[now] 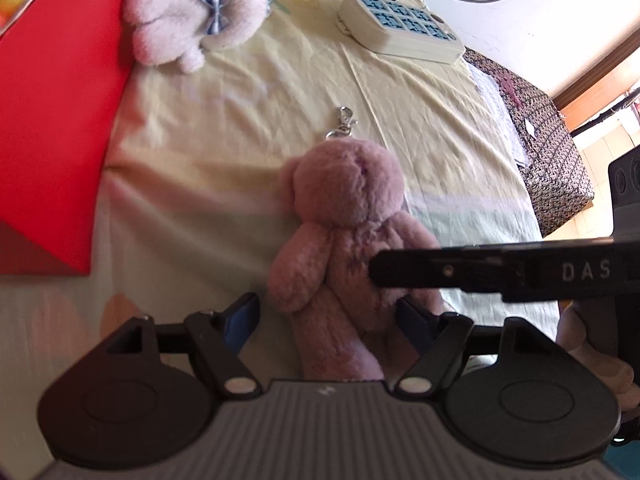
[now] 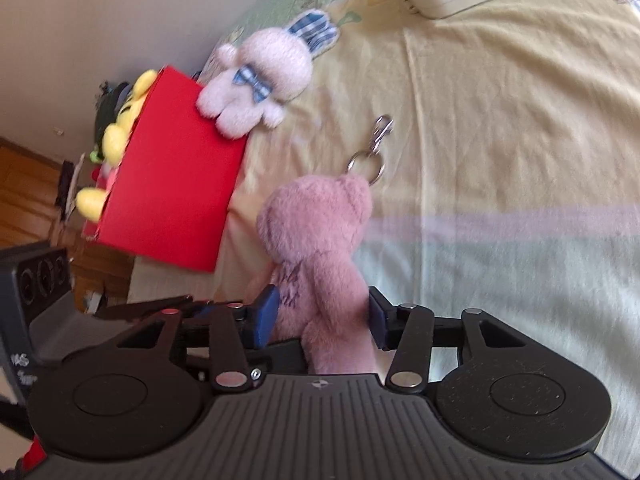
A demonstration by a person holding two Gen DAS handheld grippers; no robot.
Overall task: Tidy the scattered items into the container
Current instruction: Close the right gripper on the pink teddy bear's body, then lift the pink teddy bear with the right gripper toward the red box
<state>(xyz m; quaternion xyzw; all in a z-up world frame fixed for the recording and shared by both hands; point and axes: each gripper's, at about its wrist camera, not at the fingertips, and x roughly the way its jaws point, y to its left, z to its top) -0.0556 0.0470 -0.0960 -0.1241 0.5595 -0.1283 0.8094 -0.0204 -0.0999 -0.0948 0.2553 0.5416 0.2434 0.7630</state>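
A pink plush bear (image 1: 344,200) with a metal key ring (image 2: 366,164) rests on the pale bedsheet, head pointing away from both cameras. My right gripper (image 2: 322,316) is shut on the bear's (image 2: 316,232) body, a blue pad pressing each side. In the left wrist view one of its fingers (image 1: 440,268) reaches in from the right across the bear's belly. My left gripper (image 1: 328,320) stands open around the bear's legs, its left pad well clear of the fur. The red box (image 2: 176,184) stands at the left with a yellow plush (image 2: 116,136) inside.
A white plush bunny (image 2: 260,76) with a blue checked bow leans against the red box's (image 1: 52,120) far corner. A white power strip (image 1: 400,28) with cables lies at the far side of the bed. The bed's right edge (image 1: 520,152) drops to a patterned cover.
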